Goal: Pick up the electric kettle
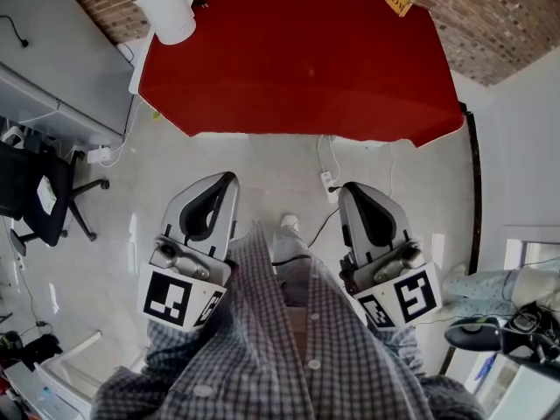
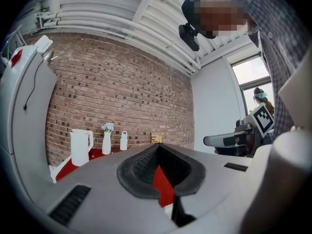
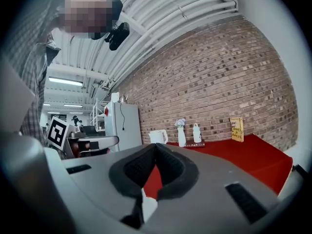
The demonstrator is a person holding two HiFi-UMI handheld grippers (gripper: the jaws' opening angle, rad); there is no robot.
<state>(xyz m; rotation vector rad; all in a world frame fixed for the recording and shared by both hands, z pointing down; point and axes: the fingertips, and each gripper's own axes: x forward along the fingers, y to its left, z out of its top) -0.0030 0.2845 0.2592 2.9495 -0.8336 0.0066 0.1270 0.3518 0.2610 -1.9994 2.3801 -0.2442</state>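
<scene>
I hold both grippers level in front of my body, well short of the red desk, with bare floor between us. The left gripper has its jaws pressed together on nothing, and the right gripper is the same. I judge that sensible, since nothing is within reach out here. The electric kettle stands at the desk's far left corner, near the brick wall and apart from the vase beside it. It is upright, with its long axis vertical. Its handle faces right toward the vase and its spout faces the desk's left edge, so I reckon a grasp has to come in on the handle side.
</scene>
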